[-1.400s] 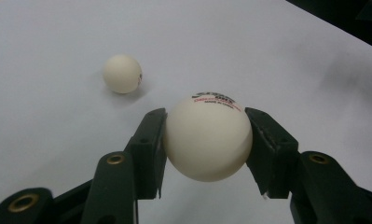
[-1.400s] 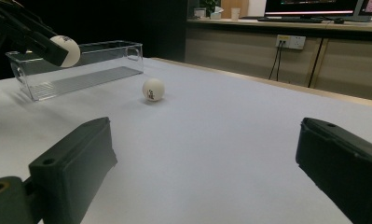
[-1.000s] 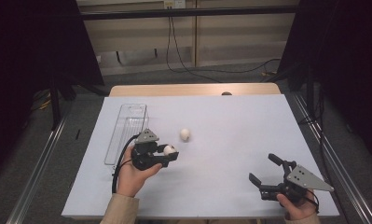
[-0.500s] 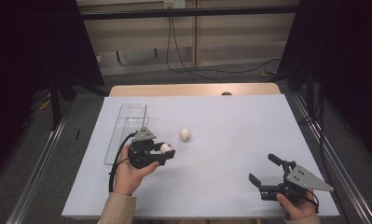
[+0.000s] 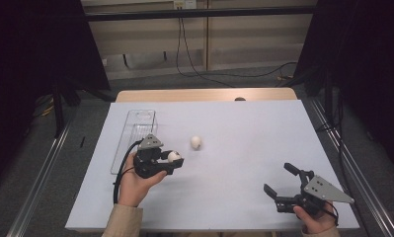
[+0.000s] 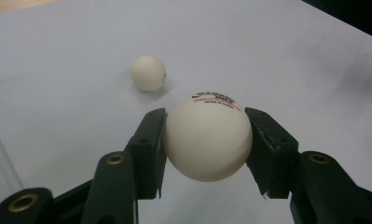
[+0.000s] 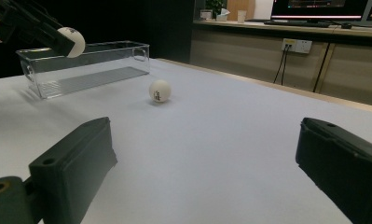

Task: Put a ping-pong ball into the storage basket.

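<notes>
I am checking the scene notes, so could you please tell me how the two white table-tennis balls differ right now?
The printed white table-tennis ball in the left tongs is clamped between both jaws and raised off the white table; the other white table-tennis ball lies free on that table, untouched. The held ball is nearer the clear plastic tray; the loose one lies farther right. Both look alike: round, off-white, with small print.

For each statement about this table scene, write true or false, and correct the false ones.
1. The left gripper is clamped on a white ball. True.
2. The second ball lies inside the clear tray. False: it rests on the white table, outside the tray.
3. The right gripper holds a ball. False: its jaws stand open with nothing between them.
4. The clear tray has nothing in it. True.
5. The held ball carries printed lettering. True.
</notes>
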Available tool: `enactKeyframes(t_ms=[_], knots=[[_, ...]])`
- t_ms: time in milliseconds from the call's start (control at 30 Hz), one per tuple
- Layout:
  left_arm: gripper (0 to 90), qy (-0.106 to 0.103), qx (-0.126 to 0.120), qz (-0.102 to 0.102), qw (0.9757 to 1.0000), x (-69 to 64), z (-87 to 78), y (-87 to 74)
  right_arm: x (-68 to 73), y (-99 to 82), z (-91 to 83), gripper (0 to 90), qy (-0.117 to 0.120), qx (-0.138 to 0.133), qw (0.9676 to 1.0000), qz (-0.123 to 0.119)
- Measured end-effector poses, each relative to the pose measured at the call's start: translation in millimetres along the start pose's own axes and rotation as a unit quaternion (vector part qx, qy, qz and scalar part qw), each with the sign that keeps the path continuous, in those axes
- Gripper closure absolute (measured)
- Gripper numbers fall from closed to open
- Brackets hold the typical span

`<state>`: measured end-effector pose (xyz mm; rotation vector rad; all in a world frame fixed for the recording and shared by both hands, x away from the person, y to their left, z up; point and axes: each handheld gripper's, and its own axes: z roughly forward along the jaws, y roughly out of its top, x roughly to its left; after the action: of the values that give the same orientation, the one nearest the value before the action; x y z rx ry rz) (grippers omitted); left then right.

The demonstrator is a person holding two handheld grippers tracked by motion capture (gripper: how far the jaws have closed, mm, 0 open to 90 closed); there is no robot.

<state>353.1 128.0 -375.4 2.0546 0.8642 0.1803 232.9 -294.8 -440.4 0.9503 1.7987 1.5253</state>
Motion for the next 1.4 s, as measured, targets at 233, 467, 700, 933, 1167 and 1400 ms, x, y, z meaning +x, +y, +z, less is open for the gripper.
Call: enactKeyframes(t_ms=[233,467,700,933,1167,1400], knots=[[51.1,0.003,0.0,-0.004,1.0,1.1,-2.1,-0.8,0.5,0.4,0.2,3.3,0.0,-0.001,1.0,-0.001],[51.1,0.006,0.003,-0.001,1.0,2.0,-3.6,-0.9,0.7,0.6,0.6,3.3,0.002,0.0,1.0,-0.003],[51.1,0.011,0.0,-0.004,0.9999,5.7,-7.6,-1.2,1.8,1.1,1.4,3.3,0.0,0.0,1.0,-0.004],[51.1,0.018,-0.002,-0.009,0.9998,9.1,-10.4,-1.2,0.6,0.8,0.7,3.3,0.0,-0.001,1.0,-0.001],[51.1,0.019,-0.001,-0.01,0.9998,9.5,-10.8,-0.4,0.4,0.9,-0.8,3.3,-0.003,0.001,1.0,-0.002],[51.1,0.024,-0.005,-0.011,0.9996,11.9,-13.9,-0.1,1.3,1.0,-1.4,3.3,-0.002,0.002,1.0,-0.005]])
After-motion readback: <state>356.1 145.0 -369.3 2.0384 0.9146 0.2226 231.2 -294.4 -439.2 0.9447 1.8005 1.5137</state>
